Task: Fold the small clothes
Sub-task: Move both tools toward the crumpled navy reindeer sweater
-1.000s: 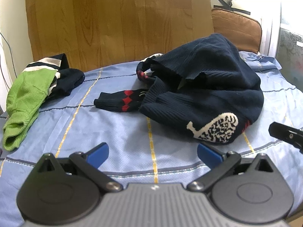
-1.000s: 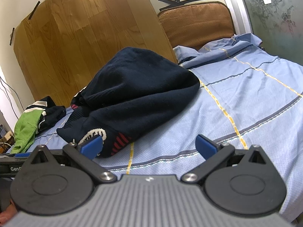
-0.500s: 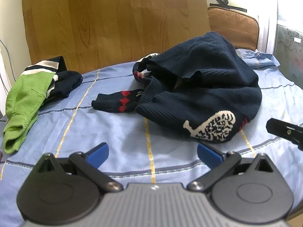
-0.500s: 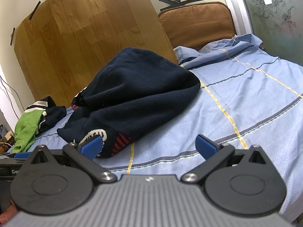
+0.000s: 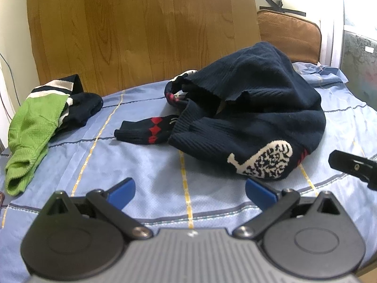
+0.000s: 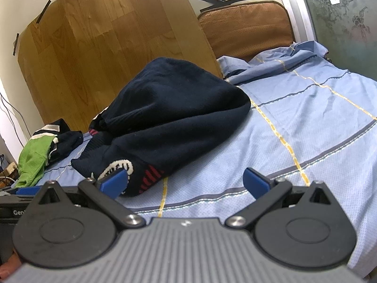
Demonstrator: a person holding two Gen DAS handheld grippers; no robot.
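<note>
A crumpled navy knit sweater [image 5: 254, 115] with a white whale motif [image 5: 264, 162] and red diamonds on one sleeve [image 5: 150, 129] lies heaped on the blue bed sheet [image 5: 141, 165]. My left gripper [image 5: 189, 191] hovers open just in front of it, nothing between its blue pads. In the right wrist view the same sweater [image 6: 174, 118] sits ahead and left; my right gripper [image 6: 185, 181] is open, its left pad [image 6: 113, 181] close to the whale hem. The right gripper's black finger [image 5: 353, 167] shows at the left view's right edge.
A green and navy-striped pile of clothes [image 5: 37, 122] lies at the bed's far left. A wood-grain board [image 5: 141, 28] leans behind the bed, beside a brown headboard cushion [image 6: 247, 28]. Rumpled sheet [image 6: 282, 59] bunches at the back right. Bare sheet [image 6: 318, 129] spreads to the right.
The left view has edged slightly forward and lower toward the sweater, and the right gripper has crept a little closer to the hem. Both grippers stay open.
</note>
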